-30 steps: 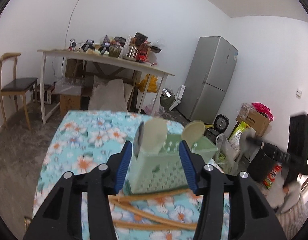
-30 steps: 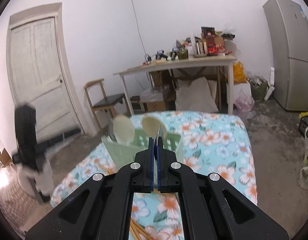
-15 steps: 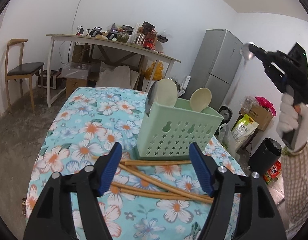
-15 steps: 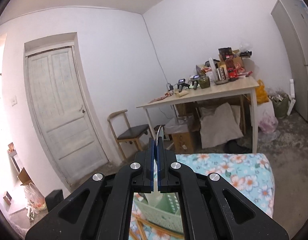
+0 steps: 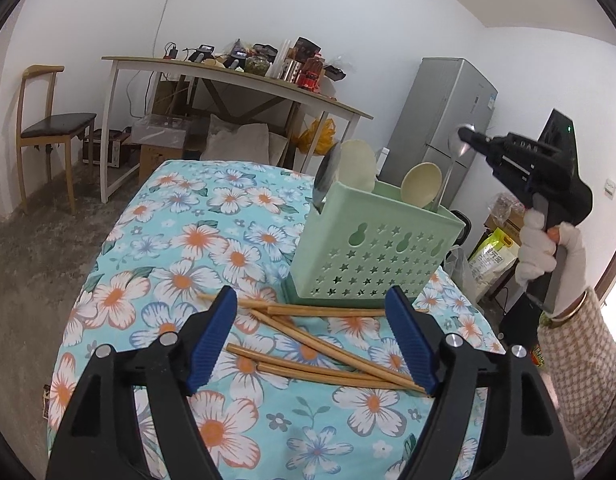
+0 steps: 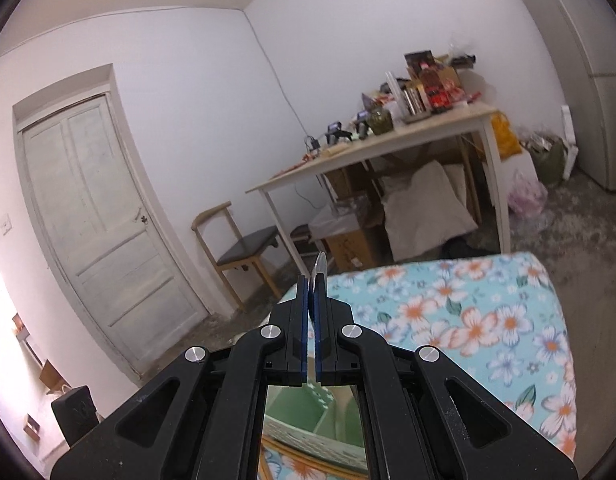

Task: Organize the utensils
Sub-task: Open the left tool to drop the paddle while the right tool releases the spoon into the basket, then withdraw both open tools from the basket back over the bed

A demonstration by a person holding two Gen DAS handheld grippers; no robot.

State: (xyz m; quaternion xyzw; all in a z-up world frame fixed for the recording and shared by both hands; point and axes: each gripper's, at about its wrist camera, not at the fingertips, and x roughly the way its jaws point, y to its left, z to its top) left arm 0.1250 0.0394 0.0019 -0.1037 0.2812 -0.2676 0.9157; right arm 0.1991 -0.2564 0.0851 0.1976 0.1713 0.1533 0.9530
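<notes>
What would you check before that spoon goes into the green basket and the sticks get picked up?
1. Right claw clamped on the metal spoon: ok.
2. Spoon above the basket: ok, its handle reaches down to the rim.
3. Room in the basket: cannot tell; two pale spoons and a dark utensil already stand there.
4. Left claw free: ok, jaws opening, nothing between them.
5. Chopsticks reachable: ok, loose on the cloth under the left claw.
6. Chopsticks tidy for one grab: not ok, they cross.

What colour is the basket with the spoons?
Pale green basket, with star holes; left wrist view shows it best.
</notes>
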